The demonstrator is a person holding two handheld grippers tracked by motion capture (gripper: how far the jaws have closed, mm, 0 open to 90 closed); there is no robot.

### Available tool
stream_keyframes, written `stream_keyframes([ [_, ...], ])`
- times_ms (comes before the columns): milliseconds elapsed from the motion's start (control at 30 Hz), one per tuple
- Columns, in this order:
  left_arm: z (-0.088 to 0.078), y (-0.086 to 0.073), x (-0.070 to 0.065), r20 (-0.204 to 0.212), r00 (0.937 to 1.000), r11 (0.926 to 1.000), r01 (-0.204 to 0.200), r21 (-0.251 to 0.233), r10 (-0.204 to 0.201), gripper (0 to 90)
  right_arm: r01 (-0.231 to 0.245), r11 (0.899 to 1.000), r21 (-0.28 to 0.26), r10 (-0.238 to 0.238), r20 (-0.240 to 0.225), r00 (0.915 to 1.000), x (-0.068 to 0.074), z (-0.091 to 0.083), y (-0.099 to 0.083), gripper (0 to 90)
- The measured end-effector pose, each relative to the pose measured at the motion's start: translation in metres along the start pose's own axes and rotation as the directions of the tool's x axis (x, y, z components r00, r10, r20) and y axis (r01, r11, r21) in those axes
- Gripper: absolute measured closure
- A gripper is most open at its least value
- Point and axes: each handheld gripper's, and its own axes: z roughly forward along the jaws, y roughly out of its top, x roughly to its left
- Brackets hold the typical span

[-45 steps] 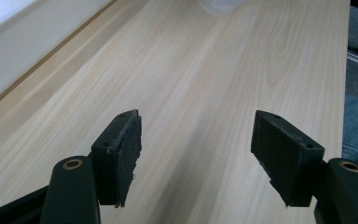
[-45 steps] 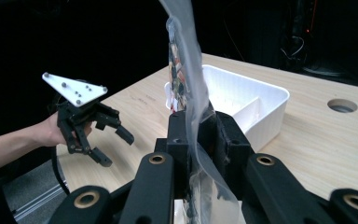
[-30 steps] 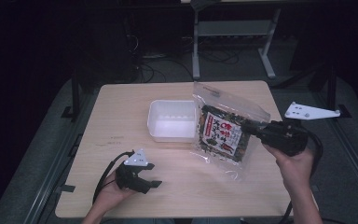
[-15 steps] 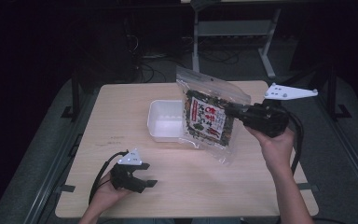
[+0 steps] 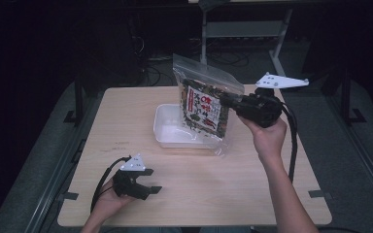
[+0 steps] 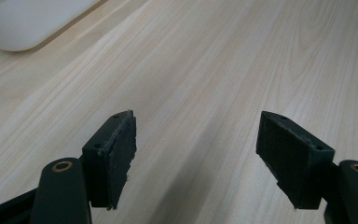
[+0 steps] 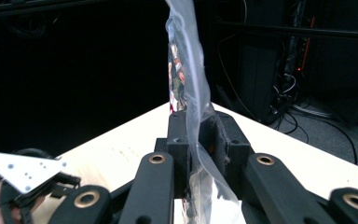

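The right gripper (image 7: 199,140) pinches one edge of a clear plastic zip bag of dark snacks with a red-and-white printed label (image 5: 205,104), holding it upright above the shallow white rectangular plastic tray (image 5: 167,131), probably so it can be lowered in. The left gripper (image 5: 143,182), jaws spread and empty, rests low on the light wooden table (image 5: 252,184), apparently idle. The right gripper view reveals the film clamped between the pads; the high view gives the bag's place over the tray. The left gripper view shows bare tabletop between its jaws.
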Motion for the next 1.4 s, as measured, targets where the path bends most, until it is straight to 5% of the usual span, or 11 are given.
stream_keyframes([
  [700,0.0,-0.002,0.003,-0.004,1.0,0.9999,0.009,-0.007,-0.009,27.3,0.005,1.0,-0.027,-0.004,0.058,0.9983,-0.008,0.059,0.01,77.6],
  [1400,-0.004,-0.004,0.006,-0.005,0.9999,0.9999,0.01,-0.012,-0.01,27.3,0.018,1.0,0.017,-0.019,0.076,0.9969,-0.012,0.114,-0.009,77.5],
])
